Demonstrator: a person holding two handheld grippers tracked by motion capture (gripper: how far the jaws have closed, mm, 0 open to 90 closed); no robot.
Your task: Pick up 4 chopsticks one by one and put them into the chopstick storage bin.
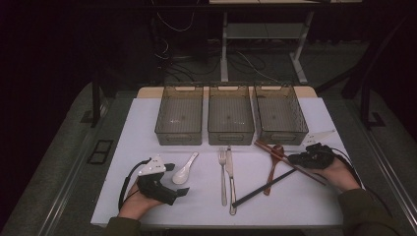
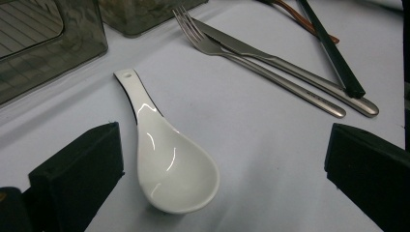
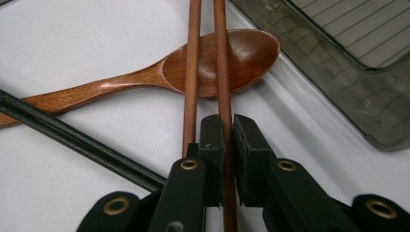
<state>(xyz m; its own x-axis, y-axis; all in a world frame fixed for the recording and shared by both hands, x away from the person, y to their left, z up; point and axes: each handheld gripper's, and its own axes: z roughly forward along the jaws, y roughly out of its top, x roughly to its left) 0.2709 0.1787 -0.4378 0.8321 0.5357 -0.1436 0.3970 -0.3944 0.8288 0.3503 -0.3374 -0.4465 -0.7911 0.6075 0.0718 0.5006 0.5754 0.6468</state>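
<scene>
High view: right gripper [image 1: 311, 158] sits on the brown chopsticks [image 1: 275, 153], which run diagonally across the wooden spoon [image 1: 273, 167] before the right bin [image 1: 280, 114]. Left gripper [image 1: 169, 189] rests near the white spoon [image 1: 185, 169].

Left gripper view: jaws wide apart, empty; white spoon [image 2: 167, 159] between them, handle pointing away.

Right gripper view: jaws closed on one chopstick [image 3: 223, 87]; its twin [image 3: 192, 72] lies just outside. Grip point partly hidden.

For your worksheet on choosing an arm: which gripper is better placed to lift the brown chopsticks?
Right. The right gripper is closed on one brown chopstick where the pair crosses the wooden spoon. The left gripper stands open over the white spoon.
</scene>
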